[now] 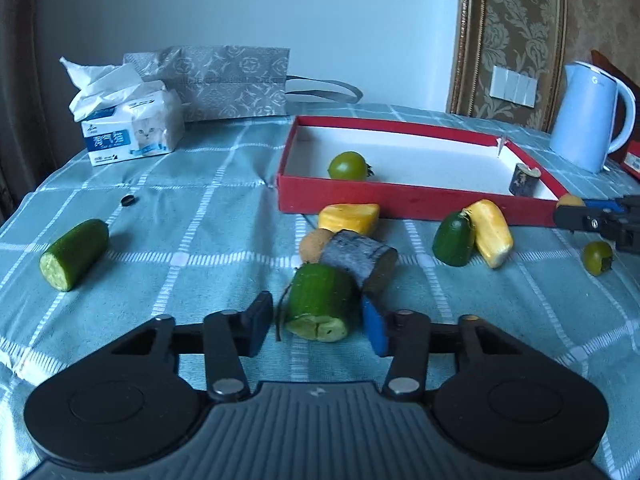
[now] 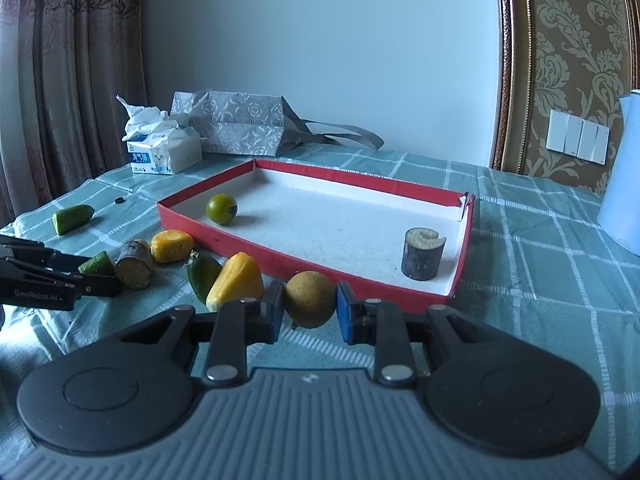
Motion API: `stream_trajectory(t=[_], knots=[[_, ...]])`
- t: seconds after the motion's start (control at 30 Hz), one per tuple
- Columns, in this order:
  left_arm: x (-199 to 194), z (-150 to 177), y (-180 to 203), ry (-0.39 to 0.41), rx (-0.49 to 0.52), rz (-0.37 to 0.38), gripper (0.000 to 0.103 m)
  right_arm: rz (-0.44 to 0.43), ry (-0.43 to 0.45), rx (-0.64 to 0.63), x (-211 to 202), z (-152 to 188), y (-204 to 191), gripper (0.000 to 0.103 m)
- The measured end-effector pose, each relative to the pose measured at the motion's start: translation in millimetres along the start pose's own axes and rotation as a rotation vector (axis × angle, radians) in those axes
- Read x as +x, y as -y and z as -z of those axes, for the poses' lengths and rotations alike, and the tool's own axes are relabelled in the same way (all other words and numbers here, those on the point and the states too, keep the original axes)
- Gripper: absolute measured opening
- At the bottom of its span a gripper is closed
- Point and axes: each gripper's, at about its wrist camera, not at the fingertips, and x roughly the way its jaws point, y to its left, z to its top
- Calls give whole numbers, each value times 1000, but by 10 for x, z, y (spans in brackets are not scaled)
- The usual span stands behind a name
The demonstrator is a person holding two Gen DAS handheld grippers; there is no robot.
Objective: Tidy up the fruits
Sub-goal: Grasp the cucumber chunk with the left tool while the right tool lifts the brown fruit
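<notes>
- Between the left gripper's (image 1: pixel 316 328) pads: a cut green cucumber chunk (image 1: pixel 320 306) is sitting, cut face toward the camera. The right-hand pad is touching it; a sliver of tablecloth is showing at the left-hand pad, so the jaws are not pinching it.
- Just ahead of those tongs: a dark bark-skinned stub (image 1: pixel 360 258) is leaning on the chunk, with a brown round fruit (image 1: pixel 314 244) and a yellow wedge (image 1: pixel 349 217) behind.
- Ahead and right: a green piece (image 1: pixel 454 238) is touching another yellow wedge (image 1: pixel 491 232).
- Far left of the left tongs: another cucumber piece (image 1: pixel 74 254) is lying alone on the checked tablecloth (image 1: pixel 200 216).
- Right gripper (image 2: pixel 310 306) is clamping a brown round fruit (image 2: pixel 310 298), both pads pressing on it, just short of the red tray's (image 2: pixel 280 262) near wall.
- Inside the tray, ahead of the right tongs: a green tomato (image 2: pixel 221 209) at far left, a bark-skinned stub (image 2: pixel 423 254) standing upright at near right.
- Well behind: tissue pack (image 2: pixel 164 154), grey patterned bag (image 2: pixel 236 124); a pale blue kettle (image 1: pixel 586 116) at right.
</notes>
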Motion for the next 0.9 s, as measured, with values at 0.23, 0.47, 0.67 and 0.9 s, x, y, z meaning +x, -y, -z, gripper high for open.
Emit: stream_trajectory(t=[0.23,0.47,0.67,0.9], knots=[[-21,3,5,10,-15,-13,34,6,14,12,-20,-2,25,26],[-178,-5,-3,64,-54,-59,34,15,26,28,-22,-3,51,26],[-246,-75,29,100,-75,-139,34,30,47,45,-45,-4,58,26],[-186,-207,82,131,-121,-153,34,45,65,71,-72,2,64,26]])
